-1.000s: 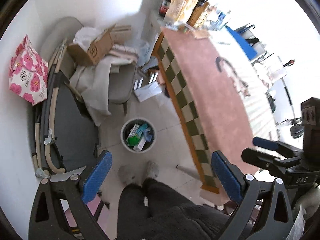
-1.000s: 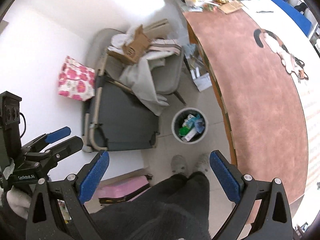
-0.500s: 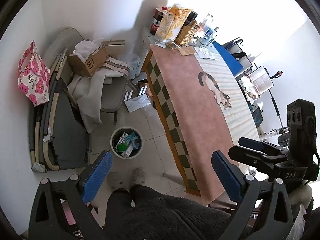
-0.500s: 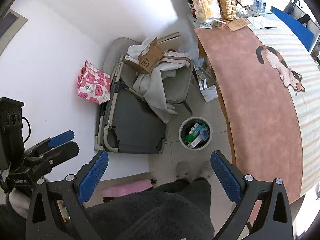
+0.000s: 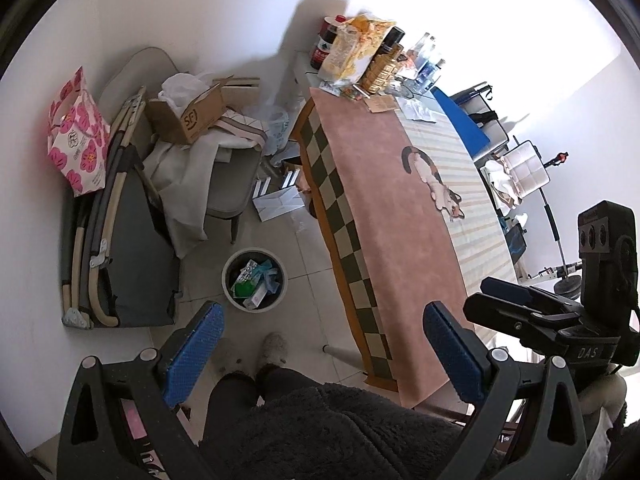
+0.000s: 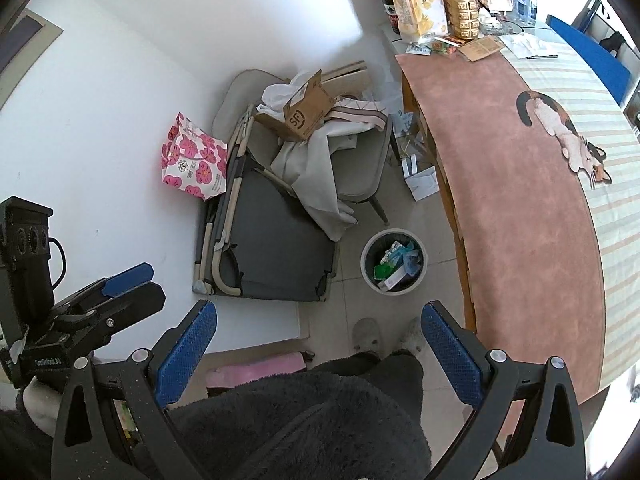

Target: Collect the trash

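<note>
White walls, tiled floor, long pink-clothed table.

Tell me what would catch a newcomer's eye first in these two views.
Probably the long table on the right, under a pink cloth with a calico cat picture and bottles and snack bags crowded at its far end. Next, the round trash bin on the tiled floor beside it, already holding packaging, and the pink flowered bag against the left wall. Both tools, left and right, hang open and empty.
</note>
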The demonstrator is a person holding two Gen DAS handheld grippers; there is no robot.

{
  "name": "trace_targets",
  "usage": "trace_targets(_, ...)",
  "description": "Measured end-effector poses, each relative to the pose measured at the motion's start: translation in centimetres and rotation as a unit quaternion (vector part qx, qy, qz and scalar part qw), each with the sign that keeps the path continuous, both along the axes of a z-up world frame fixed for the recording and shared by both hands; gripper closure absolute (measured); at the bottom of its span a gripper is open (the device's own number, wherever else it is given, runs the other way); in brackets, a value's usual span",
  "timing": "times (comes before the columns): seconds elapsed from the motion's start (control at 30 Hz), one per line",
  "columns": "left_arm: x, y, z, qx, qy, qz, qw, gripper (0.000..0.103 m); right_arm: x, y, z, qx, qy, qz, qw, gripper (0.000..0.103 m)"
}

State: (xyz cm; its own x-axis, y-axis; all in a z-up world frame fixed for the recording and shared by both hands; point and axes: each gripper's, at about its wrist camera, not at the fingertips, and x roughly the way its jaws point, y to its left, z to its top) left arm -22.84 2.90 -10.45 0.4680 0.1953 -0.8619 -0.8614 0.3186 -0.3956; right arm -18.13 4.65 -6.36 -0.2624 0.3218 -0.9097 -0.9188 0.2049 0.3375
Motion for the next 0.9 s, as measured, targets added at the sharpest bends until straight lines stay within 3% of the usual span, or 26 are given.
trace_targets(0.9,-0.7,-0.3,0.0,-0.007,0.006,0.007,0.9999,0.001,-1.2,-0.3,-0.8,-0.011,0.012,0.008,1.000,0.000)
